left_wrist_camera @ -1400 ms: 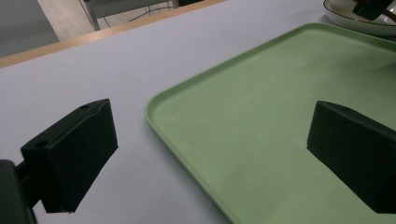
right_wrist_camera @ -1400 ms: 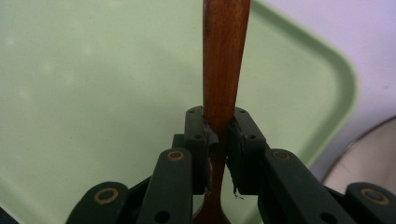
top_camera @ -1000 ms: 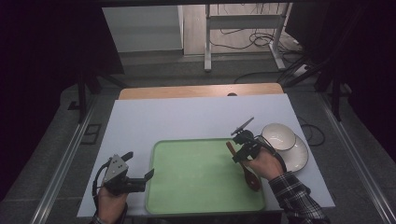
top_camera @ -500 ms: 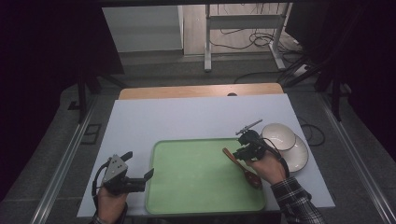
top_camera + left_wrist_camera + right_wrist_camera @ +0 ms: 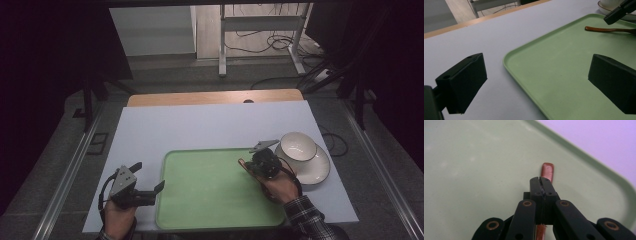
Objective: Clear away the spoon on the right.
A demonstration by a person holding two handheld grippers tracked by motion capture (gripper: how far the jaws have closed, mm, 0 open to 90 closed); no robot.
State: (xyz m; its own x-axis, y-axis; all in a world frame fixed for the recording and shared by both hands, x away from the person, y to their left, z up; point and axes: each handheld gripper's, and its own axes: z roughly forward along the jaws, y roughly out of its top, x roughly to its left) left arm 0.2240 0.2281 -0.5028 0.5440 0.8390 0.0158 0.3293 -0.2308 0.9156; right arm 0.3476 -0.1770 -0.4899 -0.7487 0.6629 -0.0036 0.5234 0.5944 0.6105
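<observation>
A brown wooden spoon point(image 5: 547, 171) lies low over the green tray point(image 5: 210, 192), near its right side. My right gripper point(image 5: 540, 182) is shut on the spoon's handle, and the handle's end sticks out past the jaws. In the high view the right gripper point(image 5: 252, 166) and the hand cover most of the spoon point(image 5: 242, 163). My left gripper point(image 5: 150, 186) rests on the white table at the tray's left edge. It is open, with the tray's rim point(image 5: 524, 75) between its fingers point(image 5: 464, 80). The spoon point(image 5: 609, 29) also shows far off in the left gripper view.
A white bowl point(image 5: 298, 145) sits on a white saucer point(image 5: 317, 172) just right of the tray, close to my right hand. The white tabletop point(image 5: 210, 125) stretches behind the tray to a wooden strip point(image 5: 215, 97). Dark floor and cables lie beyond.
My right gripper has moved slightly nearer and lower over the tray, along the spoon's handle. The left gripper has stayed put.
</observation>
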